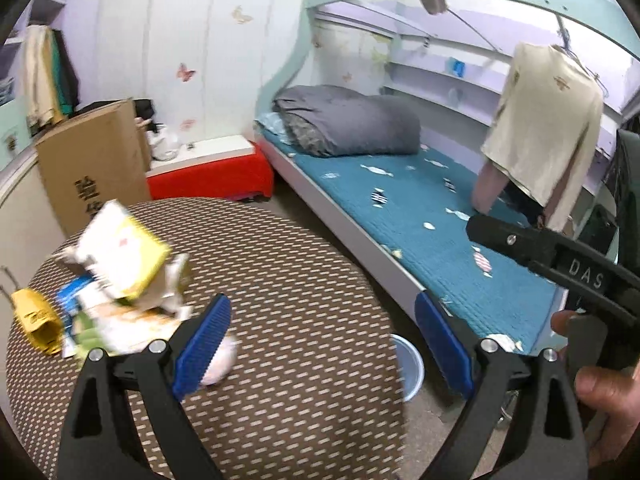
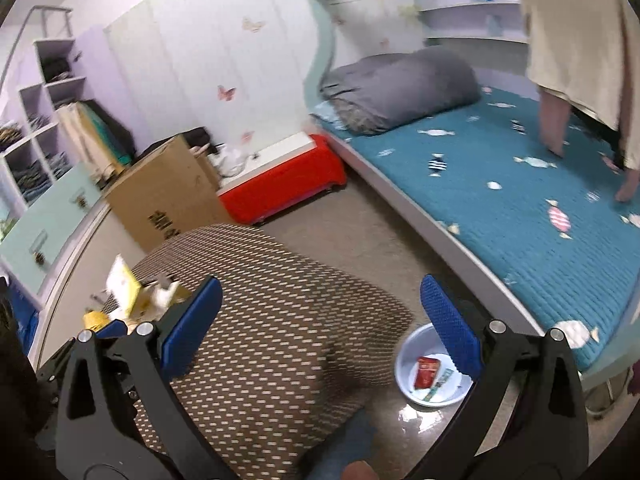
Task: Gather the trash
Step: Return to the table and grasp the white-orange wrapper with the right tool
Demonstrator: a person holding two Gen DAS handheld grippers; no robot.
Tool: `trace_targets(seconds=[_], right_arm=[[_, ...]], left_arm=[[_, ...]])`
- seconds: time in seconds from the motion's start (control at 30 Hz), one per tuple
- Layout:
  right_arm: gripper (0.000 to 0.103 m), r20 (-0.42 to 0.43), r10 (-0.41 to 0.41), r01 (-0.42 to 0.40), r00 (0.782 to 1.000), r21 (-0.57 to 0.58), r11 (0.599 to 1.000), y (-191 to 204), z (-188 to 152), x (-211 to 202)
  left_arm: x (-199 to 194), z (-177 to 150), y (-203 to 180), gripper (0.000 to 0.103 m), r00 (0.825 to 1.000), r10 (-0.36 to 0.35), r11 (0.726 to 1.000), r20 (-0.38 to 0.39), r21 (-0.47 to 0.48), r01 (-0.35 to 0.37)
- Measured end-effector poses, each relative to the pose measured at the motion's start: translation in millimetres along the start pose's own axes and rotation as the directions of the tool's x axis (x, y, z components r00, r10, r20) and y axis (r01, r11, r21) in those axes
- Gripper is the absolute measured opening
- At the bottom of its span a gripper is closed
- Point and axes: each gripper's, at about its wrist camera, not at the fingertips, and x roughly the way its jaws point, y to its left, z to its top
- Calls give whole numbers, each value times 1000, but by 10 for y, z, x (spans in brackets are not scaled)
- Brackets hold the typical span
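Both grippers stood with jaws apart and empty: the left gripper (image 1: pixel 320 344) above the near table (image 1: pixel 288 264), the right gripper (image 2: pixel 320 328) between table and basin (image 2: pixel 404 364). Trash was heaped at the table's left: a white-and-yellow carton (image 1: pixel 124 252), a yellow wrapper (image 1: pixel 36 320), and flat packets (image 1: pixel 120 320). The best approach probably meant lowering onto one piece, pinching its edge, then carrying it right to the basin on the floor, which already held a red packet (image 2: pixel 426 372).

bare tabletop (image 1: pixel 304 280) ahead, trash pile (image 1: pixel 120 280) crowding its left edge
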Motion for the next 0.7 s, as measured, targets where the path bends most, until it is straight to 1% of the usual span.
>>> trace_targets(seconds=[0.07,0.2,0.23,0.37,0.4,0.5,0.57,0.7], right_arm=[[97,-17,32,-33,999,-32,999,177,-4,60],[97,-63,98,-105,993,-117,988,579,-64,195],[97,-87,125,-136,988,-149,979,722,-96,252],[97,-170,179,-217,969,-241,946,1112,-263,453],[97,-207,194,-246,959,-264,933,1228,-329,545],[97,-268,214,-294,939,-307,905,1459,-478,744],[97,-294,215,-310,931,-330,892,1565,-542,836],[97,-348,214,-346,913,-381,857,1763,-657,1041]], left_arm=[[-70,-36,179,91,999,31,999,4,-20,-31],[-208,-170,591,91,997,77,993,-9,-92,-78],[-238,-199,676,91,996,94,990,-9,-102,-94],[-368,-383,1120,91,987,158,973,-22,-165,-159],[-388,-433,1227,91,985,172,967,-30,-184,-174],[-435,-544,1476,91,978,203,951,-53,-227,-210],[-464,-607,1631,91,972,226,938,-66,-255,-235],[-517,-692,1807,91,965,252,924,-70,-279,-261]])
